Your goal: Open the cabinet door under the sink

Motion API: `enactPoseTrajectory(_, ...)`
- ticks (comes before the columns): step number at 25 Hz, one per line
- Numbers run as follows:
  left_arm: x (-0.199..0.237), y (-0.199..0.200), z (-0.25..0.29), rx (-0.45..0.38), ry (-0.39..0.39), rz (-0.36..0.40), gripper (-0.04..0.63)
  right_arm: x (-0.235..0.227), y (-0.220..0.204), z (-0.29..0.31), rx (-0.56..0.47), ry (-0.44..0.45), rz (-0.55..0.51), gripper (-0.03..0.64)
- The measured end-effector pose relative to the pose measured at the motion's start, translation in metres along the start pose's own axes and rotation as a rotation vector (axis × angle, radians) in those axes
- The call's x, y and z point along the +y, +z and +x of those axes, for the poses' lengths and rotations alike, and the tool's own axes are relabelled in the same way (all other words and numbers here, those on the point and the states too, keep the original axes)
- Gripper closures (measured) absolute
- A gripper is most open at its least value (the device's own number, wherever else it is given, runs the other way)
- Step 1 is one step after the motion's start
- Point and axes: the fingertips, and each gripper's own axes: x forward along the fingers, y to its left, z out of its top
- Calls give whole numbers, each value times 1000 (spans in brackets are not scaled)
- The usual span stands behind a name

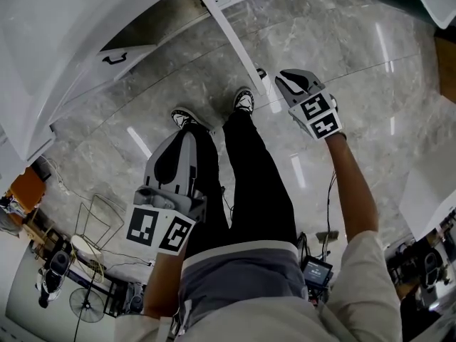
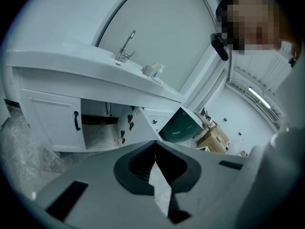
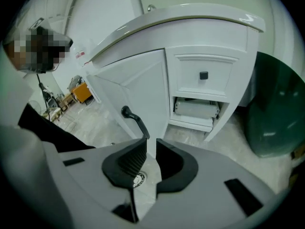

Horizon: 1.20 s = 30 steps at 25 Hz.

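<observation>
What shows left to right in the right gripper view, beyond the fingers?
orange object → black door handle → square drawer knob → dark green object

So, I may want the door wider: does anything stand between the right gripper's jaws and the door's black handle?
Nothing visible does. In the right gripper view the black handle on the open cabinet door sits just past the tips of the right gripper, whose jaws stand slightly apart.

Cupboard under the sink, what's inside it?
Inside the open cupboard you can see a bare pale floor and thin dark pipes up top. The closed left door hides the rest.
</observation>
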Motion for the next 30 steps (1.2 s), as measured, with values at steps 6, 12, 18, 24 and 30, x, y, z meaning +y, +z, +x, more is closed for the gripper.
enactPoseTrajectory(6, -5, 3, -3, 0, -17, -1, 597, 13, 8, -18, -36, -6, 105, 552)
enactPoseTrajectory(12, -17, 12, -9, 29, -44, 10, 597, 32, 20, -36, -25, 11, 88, 565)
enactPoseTrajectory(18, -28, 32, -29, 17, -45, 47, 597, 44, 33, -61, -22, 16, 109, 572)
enactPoseTrajectory(24, -23, 41, -58, 15, -6, 136, 597, 52, 54, -90, -55, 9, 158, 575)
enactPoseTrajectory(30, -33, 60, -68, -27, -20, 94, 597, 69, 82, -115, -79, 17, 135, 580)
